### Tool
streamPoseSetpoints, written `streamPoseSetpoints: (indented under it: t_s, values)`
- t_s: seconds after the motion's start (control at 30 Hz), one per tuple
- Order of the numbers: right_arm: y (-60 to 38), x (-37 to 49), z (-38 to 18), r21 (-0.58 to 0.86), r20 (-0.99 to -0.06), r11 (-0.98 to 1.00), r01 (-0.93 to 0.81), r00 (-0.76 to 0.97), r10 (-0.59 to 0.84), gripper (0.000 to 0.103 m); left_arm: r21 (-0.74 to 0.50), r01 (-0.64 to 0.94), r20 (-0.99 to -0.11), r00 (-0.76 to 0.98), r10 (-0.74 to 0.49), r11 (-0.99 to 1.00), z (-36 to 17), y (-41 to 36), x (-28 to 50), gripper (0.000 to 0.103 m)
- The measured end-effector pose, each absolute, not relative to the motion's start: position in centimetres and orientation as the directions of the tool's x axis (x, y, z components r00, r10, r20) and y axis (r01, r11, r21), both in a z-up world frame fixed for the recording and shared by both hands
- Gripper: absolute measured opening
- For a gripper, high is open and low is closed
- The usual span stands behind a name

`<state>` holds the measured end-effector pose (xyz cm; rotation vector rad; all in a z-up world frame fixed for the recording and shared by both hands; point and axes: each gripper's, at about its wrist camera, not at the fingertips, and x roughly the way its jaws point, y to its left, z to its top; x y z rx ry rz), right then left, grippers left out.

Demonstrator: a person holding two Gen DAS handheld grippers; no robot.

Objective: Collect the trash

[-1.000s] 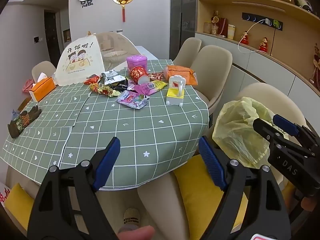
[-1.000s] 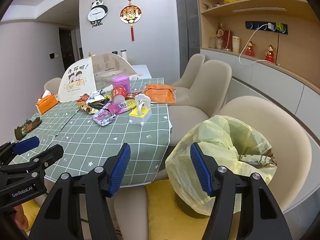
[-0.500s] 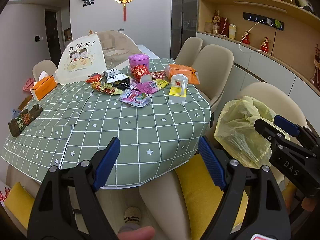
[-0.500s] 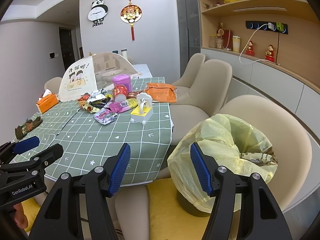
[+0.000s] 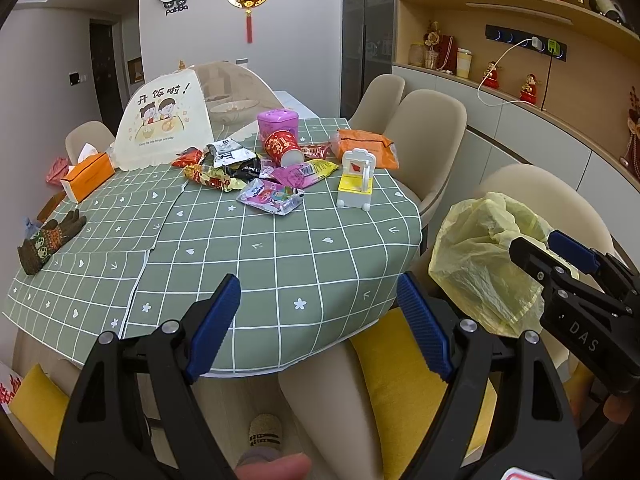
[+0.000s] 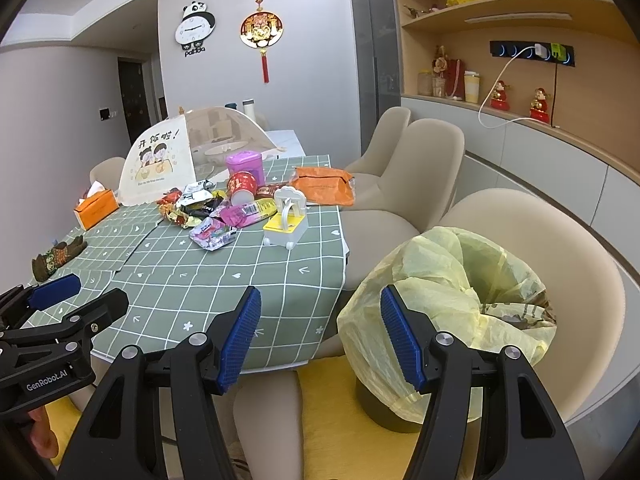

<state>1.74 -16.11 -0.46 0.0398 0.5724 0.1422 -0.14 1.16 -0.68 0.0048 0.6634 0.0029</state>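
Note:
A pile of snack wrappers (image 5: 256,174) and a tipped red paper cup (image 5: 282,147) lie at the far middle of the green checked table (image 5: 256,264); the pile also shows in the right wrist view (image 6: 216,216). A bin lined with a yellow bag (image 6: 448,316) stands on a chair seat at the right; it also shows in the left wrist view (image 5: 484,264). My left gripper (image 5: 318,328) is open and empty over the table's near edge. My right gripper (image 6: 320,336) is open and empty between table and bin.
On the table stand a pink tub (image 5: 278,122), an orange pack (image 5: 366,146), a small white and yellow toy chair (image 5: 356,182), an orange tissue box (image 5: 86,174), a mesh food cover (image 5: 172,120) and a knitted glove (image 5: 48,240). Beige chairs (image 5: 428,128) ring the table.
Both grippers have moved a little forward toward the table; the wrappers and bin appear slightly closer. Both stay open and empty.

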Motion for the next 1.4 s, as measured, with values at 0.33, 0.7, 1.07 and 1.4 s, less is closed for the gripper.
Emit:
streamPoseSetpoints:
  t_s: [0.33,0.7,1.07,1.4]
  values:
    - [-16.22,1.23,-0.44,0.076,-0.531,0.99,-0.123,0.835,0.144,0.059,-0.005,-0.003,-0.59,0.808,0.0,1.0,0.05,1.32,-0.67,0.077]
    - [-16.34,0.9,-0.24,0.075,-0.524,0.989,-0.124,0.839,0.145,0.059,0.008,-0.001,-0.588,0.809,0.005,1.0,0.16,1.04,-0.76,0.077]
    - [-16.59,0.81,-0.17,0.076,-0.524,0.99,-0.122,0.84,0.144,0.059,0.008,0.001,-0.59,0.807,0.004,1.0,0.2,0.96,-0.73,0.077]
    - [-16.76,0.75,-0.16,0.079,-0.525,0.99,-0.119,0.839,0.143,0.059,0.008,0.001,-0.59,0.808,0.004,1.0,0.23,0.98,-0.78,0.077]
